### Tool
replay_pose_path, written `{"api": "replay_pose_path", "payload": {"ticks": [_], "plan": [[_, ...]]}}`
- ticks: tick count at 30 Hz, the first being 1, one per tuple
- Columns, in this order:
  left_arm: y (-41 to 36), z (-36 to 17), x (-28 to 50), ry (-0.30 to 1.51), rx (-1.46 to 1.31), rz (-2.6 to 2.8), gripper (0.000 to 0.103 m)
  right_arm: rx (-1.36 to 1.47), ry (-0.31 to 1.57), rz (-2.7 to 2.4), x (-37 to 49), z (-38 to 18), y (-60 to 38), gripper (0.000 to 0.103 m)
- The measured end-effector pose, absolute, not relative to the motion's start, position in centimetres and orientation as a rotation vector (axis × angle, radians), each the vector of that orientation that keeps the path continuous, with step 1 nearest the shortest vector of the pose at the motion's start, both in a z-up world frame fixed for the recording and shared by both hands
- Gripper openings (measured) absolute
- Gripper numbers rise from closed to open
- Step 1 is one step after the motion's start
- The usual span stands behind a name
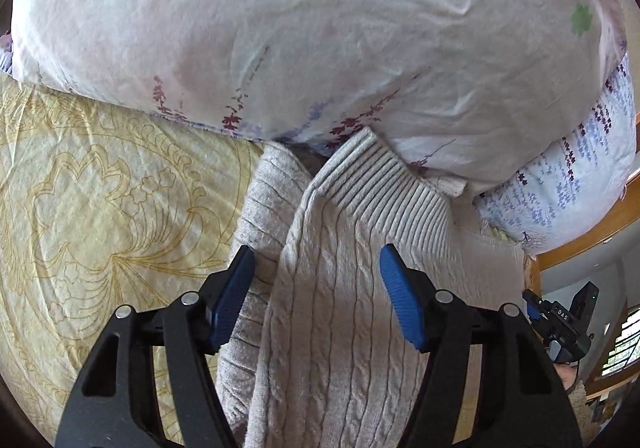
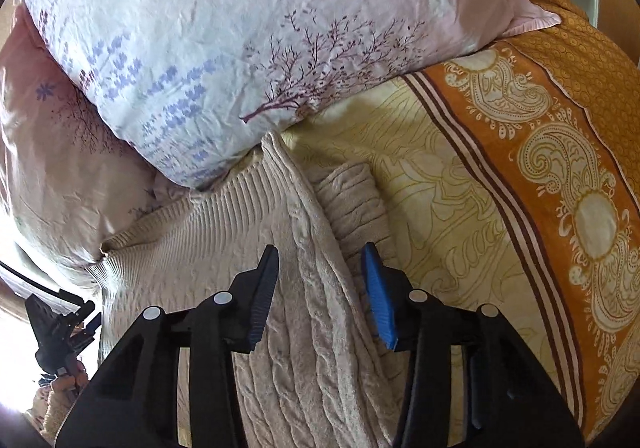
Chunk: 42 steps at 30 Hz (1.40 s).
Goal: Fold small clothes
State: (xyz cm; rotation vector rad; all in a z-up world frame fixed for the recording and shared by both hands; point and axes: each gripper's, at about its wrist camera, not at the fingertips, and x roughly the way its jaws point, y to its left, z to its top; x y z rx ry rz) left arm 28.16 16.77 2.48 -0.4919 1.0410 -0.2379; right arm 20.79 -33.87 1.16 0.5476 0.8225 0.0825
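Both the left gripper (image 1: 316, 296) and right gripper (image 2: 322, 296) hang released over the sweater (image 1: 340, 308). Its far ribbed hem (image 1: 384, 184) touches the pillow (image 1: 280, 28), so a careless regrasp could snag and undo the fold.

Beige cable-knit sweater (image 1: 340, 308) lies folded lengthwise, ribbed hem against pillows.

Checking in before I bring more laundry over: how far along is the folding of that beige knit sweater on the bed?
Done: the beige knit sweater looks folded lengthwise, one layer lying over another, ribbed hem against the pillow. In hand: nothing; the left gripper and right gripper hover with open jaws above the knit. Left: probably a crosswise fold into a compact stack on the bedsheet.
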Motion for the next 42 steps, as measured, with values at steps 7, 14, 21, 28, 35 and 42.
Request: {"api": "replay_pose_path", "payload": {"ticks": [7,14,21,28,35,42], "plan": [[15.2,2.1,29.2,1.048,-0.404,-0.223,0.063,0.528,0.8,0.059,20.9,2.1,-33.2,0.009],[14.7,1.8,29.8,1.056,-0.396,-0.213,0.063,0.57,0.806,-0.015,19.8,1.5,-34.0,0.009],[14.8,1.2,30.4,1.052,-0.398,-0.185,0.03,0.575,0.814,-0.087,19.0,1.1,-33.8,0.009],[17.3,1.9,26.8,1.004,-0.486,-0.211,0.074,0.63,0.77,0.026,15.9,2.5,-34.9,0.02],[18.3,1.1,21.6,1.037,-0.466,-0.253,0.074,0.587,0.846,0.055,11.9,0.9,-34.7,0.039],[18.0,-0.4,20.6,1.071,-0.434,-0.253,0.072,0.599,0.868,0.056,10.5,-0.3,-34.3,0.012]]}}
